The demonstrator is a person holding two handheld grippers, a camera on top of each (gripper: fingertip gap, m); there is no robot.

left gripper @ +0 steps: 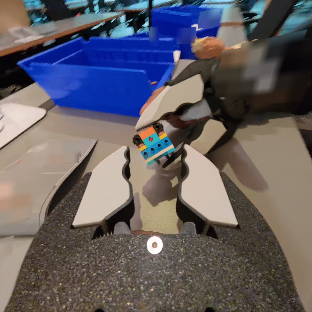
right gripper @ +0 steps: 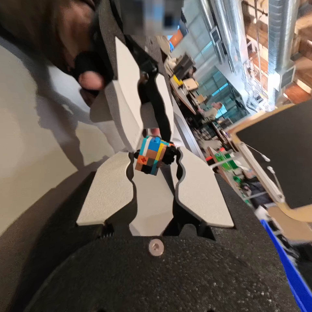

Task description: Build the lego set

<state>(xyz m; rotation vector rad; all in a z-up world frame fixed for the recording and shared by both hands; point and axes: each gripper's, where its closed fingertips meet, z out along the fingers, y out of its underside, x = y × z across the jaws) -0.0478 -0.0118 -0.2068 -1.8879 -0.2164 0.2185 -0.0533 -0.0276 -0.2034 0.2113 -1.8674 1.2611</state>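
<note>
A small lego model (left gripper: 152, 146) of orange, teal, blue, yellow and white layers, with black pin pieces and a red cross, hangs above the table. My right gripper (right gripper: 154, 152) is shut on the lego model (right gripper: 152, 157). In the left wrist view its grey fingers (left gripper: 168, 101) come in from the upper right. My left gripper (left gripper: 155, 146) is open and empty, its tips just short of the model on either side. In the right wrist view the left gripper's fingers (right gripper: 128, 101) reach down from above, held by a gloved hand (right gripper: 87, 74).
Two blue bins (left gripper: 94, 81) stand at the back of the grey table (left gripper: 270, 152). A white tray (left gripper: 20, 118) and a grey sheet (left gripper: 50, 160) lie at the left. A black wood-framed board (right gripper: 270, 152) and a blue bin edge (right gripper: 287, 261) show at the right. The tips of both grippers are at nearly the same place.
</note>
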